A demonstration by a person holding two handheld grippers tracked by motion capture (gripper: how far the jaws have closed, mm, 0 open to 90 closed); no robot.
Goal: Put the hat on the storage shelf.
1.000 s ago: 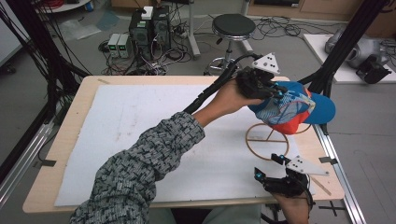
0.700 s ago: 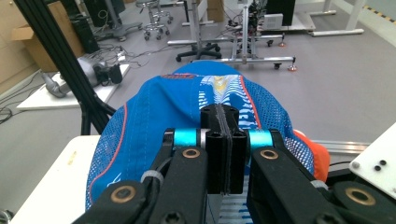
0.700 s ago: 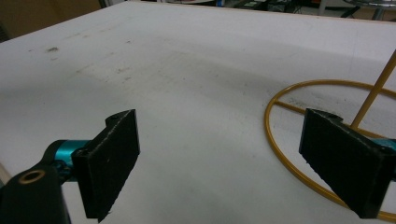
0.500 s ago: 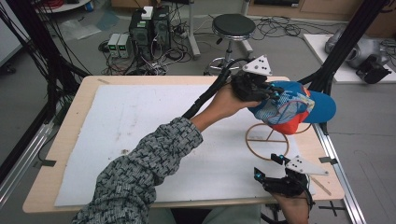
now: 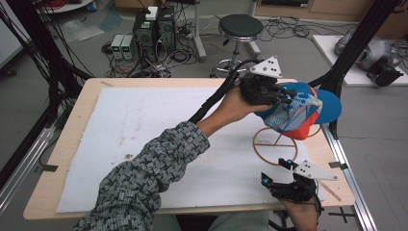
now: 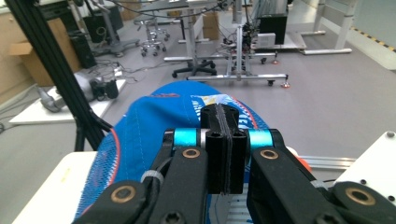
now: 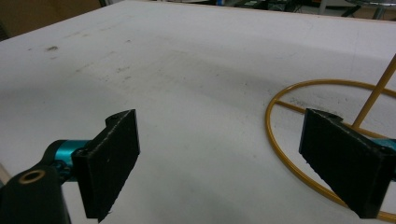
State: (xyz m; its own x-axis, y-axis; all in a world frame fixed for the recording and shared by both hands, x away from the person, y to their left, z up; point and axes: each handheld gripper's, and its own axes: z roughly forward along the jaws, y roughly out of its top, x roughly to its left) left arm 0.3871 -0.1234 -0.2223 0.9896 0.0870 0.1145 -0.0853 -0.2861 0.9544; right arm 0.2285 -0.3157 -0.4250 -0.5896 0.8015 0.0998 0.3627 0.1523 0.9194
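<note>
Cap (image 5: 298, 108) on gold stand (image 5: 275, 143), table's 3 o'clock edge | left gripper (image 5: 284, 97) jaws pressed together, at cap's 9 o'clock side; grip on fabric unclear | right gripper (image 5: 279, 171) wide open, empty, at stand's 6 o'clock, above white mat (image 5: 144, 125)

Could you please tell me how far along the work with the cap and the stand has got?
Done: the blue cap sits over the top of the gold wire stand. In hand: the left claw is shut at the cap's crown, though whether it pinches fabric is unclear. Left: letting go and pulling away, probably. The right claw waits open near the stand's ring base.
</note>
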